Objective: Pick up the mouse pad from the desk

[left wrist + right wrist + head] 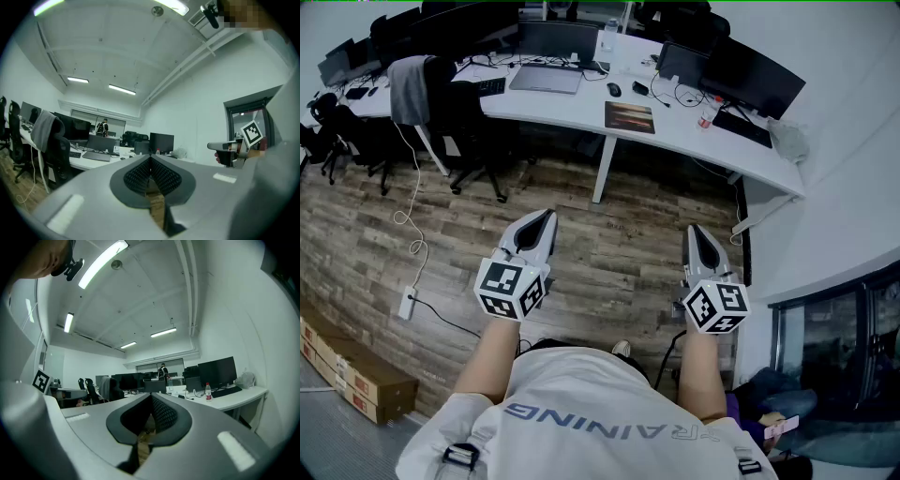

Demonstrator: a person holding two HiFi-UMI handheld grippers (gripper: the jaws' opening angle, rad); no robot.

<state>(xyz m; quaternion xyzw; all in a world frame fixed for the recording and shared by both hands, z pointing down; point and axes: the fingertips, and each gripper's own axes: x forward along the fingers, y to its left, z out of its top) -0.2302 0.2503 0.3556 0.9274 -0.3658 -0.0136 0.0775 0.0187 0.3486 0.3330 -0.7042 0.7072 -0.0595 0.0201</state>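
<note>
Desk (680, 127) first: a long white one curving across the top of the head view, above a wood-plank floor (581, 253). You're standing well back from it with both claws held level over the floor. Your left gripper (546, 217) has its jaws pressed together with nothing in them. Your right gripper (698, 231) is the same, tips meeting and empty. The mouse pad (629, 117) is a dark rectangle lying flat near the desk's front edge, well ahead of both claws and roughly between them. A small black mouse (613, 90) sits just behind it.
</note>
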